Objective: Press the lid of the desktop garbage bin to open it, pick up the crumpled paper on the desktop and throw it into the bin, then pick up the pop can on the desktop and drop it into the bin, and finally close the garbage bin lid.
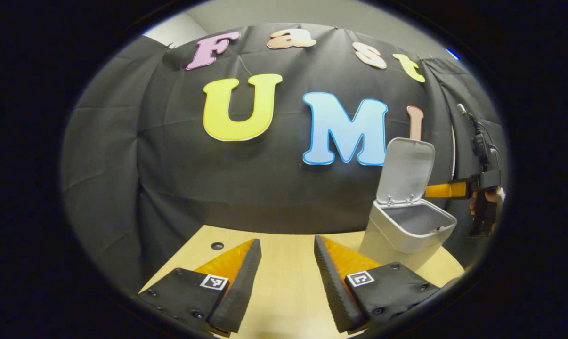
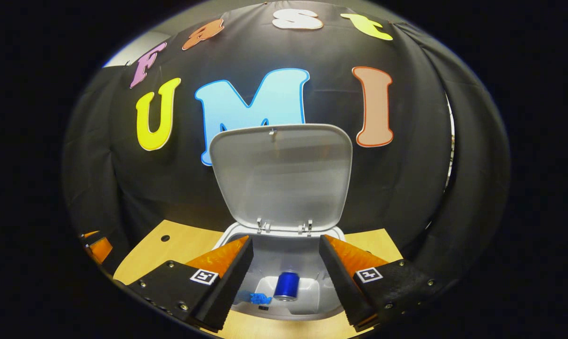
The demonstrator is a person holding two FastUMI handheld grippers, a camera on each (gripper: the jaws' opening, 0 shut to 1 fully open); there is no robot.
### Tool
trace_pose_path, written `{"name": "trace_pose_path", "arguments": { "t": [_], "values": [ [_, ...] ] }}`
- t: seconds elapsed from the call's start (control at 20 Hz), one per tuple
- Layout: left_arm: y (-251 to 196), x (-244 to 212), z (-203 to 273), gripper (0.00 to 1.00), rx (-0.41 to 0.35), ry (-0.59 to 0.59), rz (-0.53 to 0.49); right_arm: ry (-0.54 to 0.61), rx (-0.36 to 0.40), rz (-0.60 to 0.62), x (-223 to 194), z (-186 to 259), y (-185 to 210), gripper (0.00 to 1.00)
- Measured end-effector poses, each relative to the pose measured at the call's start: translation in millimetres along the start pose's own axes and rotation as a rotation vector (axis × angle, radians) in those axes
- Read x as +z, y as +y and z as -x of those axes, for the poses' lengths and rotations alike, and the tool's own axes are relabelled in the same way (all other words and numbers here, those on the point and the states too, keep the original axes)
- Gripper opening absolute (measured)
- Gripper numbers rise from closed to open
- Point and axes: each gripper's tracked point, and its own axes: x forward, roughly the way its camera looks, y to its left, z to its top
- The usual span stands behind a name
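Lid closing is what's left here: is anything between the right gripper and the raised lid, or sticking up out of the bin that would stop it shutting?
Nothing visible. The right gripper is open above the bin, facing the upright lid. The pop can and crumpled paper lie at the bottom, well below the rim.

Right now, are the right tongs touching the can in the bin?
Apart. Right gripper view: open right tongs hang above the bin; the can lies below.

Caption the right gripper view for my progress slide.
Open right gripper above the grey plastic bin, lid raised, blue pop can and crumpled blue paper inside.
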Motion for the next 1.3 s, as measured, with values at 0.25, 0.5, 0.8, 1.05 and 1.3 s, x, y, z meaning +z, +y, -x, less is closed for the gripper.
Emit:
{"name": "trace_pose_path", "arguments": {
  "t": [0.25,0.5,0.8,1.05,1.3],
  "values": [
    [0,-3,0,0.76,-0.003,0.007,0.004,-0.103,-0.009,0.067,73,6,-3,0.9],
    [0,-5,1,0.76,-0.001,0.015,0.025,-0.226,0.0,0.047,147,9,1,0.9],
    [17,-14,3,0.77,0.042,0.041,0.033,-0.253,-0.014,-0.037,163,-5,-12,0.9],
    [30,-26,11,0.8,0.083,0.066,0.065,-0.254,-0.017,-0.032,172,-22,-15,0.9],
    [38,-26,11,0.77,0.101,0.066,0.061,-0.242,-0.021,-0.004,171,-41,-8,0.9]
  ]
}}
